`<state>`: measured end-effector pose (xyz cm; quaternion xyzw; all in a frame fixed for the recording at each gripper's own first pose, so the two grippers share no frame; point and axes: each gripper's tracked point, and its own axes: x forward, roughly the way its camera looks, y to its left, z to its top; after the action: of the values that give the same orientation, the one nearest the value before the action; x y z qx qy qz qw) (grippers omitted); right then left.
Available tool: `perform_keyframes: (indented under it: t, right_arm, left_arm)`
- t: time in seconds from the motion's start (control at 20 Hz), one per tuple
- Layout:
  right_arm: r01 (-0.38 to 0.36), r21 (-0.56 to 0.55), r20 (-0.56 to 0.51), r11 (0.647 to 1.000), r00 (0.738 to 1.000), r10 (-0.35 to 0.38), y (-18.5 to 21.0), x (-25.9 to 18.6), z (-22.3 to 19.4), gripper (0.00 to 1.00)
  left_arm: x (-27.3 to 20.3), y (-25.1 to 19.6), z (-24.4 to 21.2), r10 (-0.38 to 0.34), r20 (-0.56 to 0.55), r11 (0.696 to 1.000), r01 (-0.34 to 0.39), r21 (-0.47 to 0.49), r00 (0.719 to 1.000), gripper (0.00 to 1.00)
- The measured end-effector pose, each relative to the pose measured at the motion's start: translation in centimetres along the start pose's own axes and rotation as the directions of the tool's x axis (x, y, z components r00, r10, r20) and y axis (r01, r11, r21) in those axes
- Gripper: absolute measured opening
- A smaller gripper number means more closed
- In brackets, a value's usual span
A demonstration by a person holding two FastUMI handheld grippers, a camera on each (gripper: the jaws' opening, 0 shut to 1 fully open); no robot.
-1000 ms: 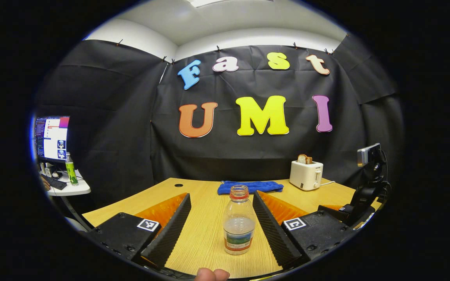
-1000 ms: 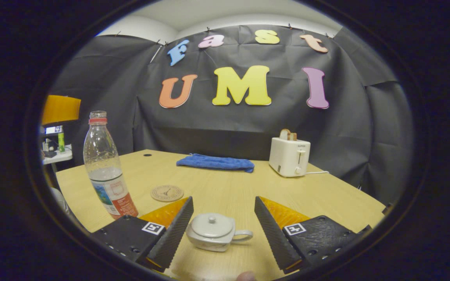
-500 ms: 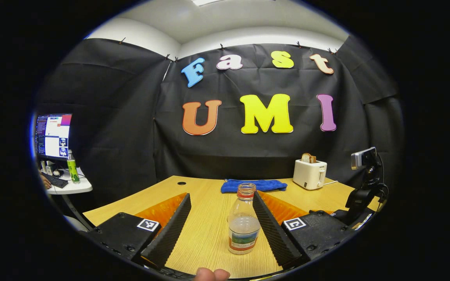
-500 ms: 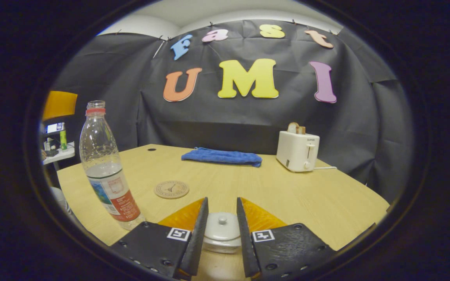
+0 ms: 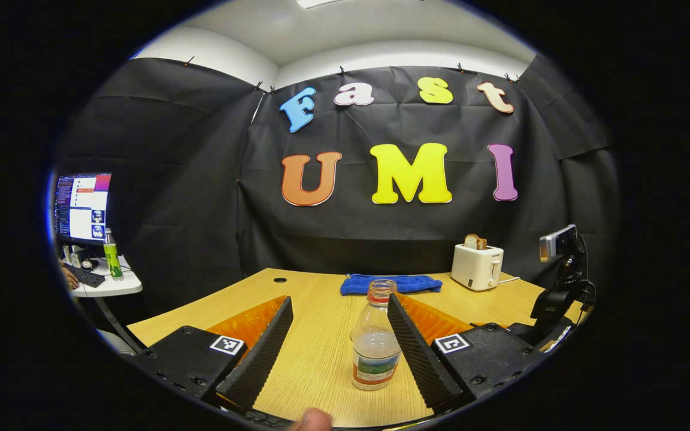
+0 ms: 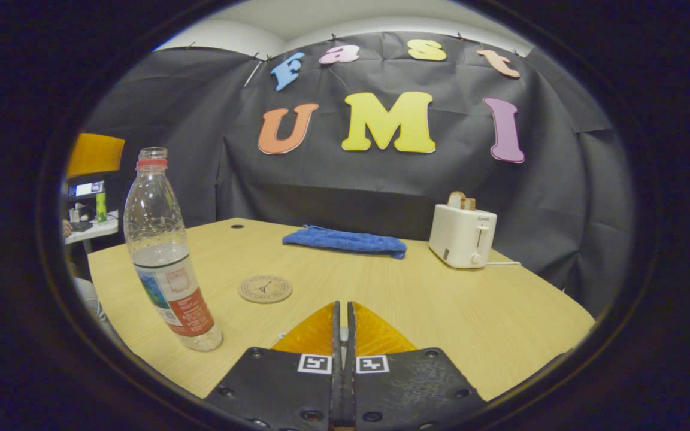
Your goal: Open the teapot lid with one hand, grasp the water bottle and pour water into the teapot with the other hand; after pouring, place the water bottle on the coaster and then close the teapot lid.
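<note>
The left gripper (image 5: 340, 335) has its jaws spread wide around the upright bottle (image 5: 375, 344), which stands on the counter (image 5: 315, 359) just inside the right-hand jaw. The right gripper (image 6: 342, 323) has its jaws almost pressed together, probably pinching the teapot lid's knob (image 6: 342, 333), of which just a sliver shows. The coaster (image 6: 265, 288) lies bare between them and the bottle.

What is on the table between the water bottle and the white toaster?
In the right gripper view, between the water bottle and the toaster lie a round coaster and, farther back, a folded blue cloth. The rest is bare table.
</note>
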<state>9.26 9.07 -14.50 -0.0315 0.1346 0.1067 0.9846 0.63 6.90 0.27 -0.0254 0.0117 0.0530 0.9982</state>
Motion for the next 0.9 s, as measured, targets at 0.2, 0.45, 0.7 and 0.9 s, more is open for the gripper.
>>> perform_keyframes:
  t: [0.2, 0.45, 0.7, 0.9]
  right_arm:
    - [-0.014, 0.012, 0.05, 1.0, 0.999, 0.013, -0.4, -0.7, 2.1, 0.0]
    - [-0.039, 0.016, 0.082, 0.999, 0.996, 0.038, -1.2, -2.5, 4.3, 0.0]
    - [-0.053, -0.005, 0.098, 0.999, 0.994, 0.053, -1.8, -5.0, 4.5, 0.0]
    - [-0.043, -0.022, 0.107, 0.999, 0.993, 0.045, -2.8, -6.9, 4.4, 0.0]
  left_arm:
    - [0.1, -0.2, -0.1, 0.002, 0.009, 1.0, -0.002, 0.004, 1.0, 0.99]
    - [-0.8, -2.2, -3.2, -0.06, -0.062, 0.998, 0.058, -0.03, 0.996, 0.99]
    - [-1.8, -3.5, -7.2, -0.127, -0.141, 0.99, 0.118, -0.072, 0.982, 1.0]
    - [-0.7, -4.7, -10.1, -0.151, -0.201, 0.988, 0.14, -0.069, 0.968, 0.99]
